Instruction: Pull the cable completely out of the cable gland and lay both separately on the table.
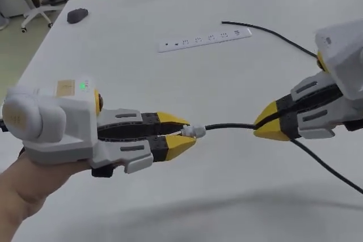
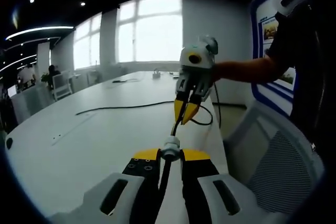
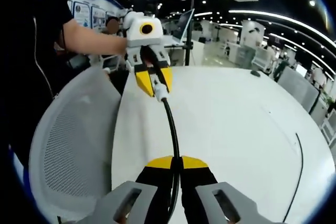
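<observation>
While the left tongs (image 1: 189, 135) are clamping the cable gland (image 1: 195, 131) by its body, the right tongs (image 1: 264, 124) are pinching the black cable (image 1: 229, 126) further along the line. Both sets are clenched, jaws nearly closed around their parts. Gland and cable are hanging in the air over the white surface (image 1: 227, 191), not resting on it. Cable is running fairly straight between the two tips, and its tail is trailing off past the right tongs toward the lower right. Cable is sitting inside the gland, no gap showing at the entry. Opposed grips are making sense: one anchoring the gland, the other set to pull along the cable axis. My read: extraction is only starting, nothing laid down yet. Power strip (image 1: 204, 39) and mouse (image 1: 77, 15) are lying well apart on the far side, out of the pull path.
</observation>
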Tool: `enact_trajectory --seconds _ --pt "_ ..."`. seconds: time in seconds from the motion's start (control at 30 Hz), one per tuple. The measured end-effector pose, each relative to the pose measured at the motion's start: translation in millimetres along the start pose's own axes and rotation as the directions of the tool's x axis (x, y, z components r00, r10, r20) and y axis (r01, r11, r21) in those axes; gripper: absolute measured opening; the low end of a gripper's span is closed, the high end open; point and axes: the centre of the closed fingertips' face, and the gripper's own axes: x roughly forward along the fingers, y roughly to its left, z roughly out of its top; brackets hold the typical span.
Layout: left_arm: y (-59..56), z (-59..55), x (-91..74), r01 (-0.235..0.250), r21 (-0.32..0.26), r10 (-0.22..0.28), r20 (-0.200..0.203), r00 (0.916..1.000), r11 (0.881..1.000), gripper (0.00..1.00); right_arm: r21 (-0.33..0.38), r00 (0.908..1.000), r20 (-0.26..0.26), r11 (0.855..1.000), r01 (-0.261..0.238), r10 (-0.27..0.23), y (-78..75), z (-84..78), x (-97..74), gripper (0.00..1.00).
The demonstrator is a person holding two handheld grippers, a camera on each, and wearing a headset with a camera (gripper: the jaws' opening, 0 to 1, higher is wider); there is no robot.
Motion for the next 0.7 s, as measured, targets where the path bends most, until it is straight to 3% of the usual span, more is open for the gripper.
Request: enact_trajectory --seconds 0.4,0.53,0.7 --pt "4.8 -5.8 -7.2 -0.021 -0.006 0.021 -0.017 0.9996 1.000 0.15 0.046 0.9934 -0.083 0.995 0.083 -0.079 -18.5 -47.4 -24.3 0.00" --pt "4.1 -7.4 -9.4 -0.025 -0.015 0.025 -0.010 0.9996 1.000 0.15 0.045 0.9871 -0.125 0.993 0.107 -0.100 -21.4 -63.2 -24.0 0.00" --pt "1.4 -15.3 -9.3 -0.027 -0.023 0.026 -0.025 0.9993 0.999 0.15 0.042 0.9846 -0.150 0.994 0.097 -0.089 -17.5 -73.4 -16.9 0.00"
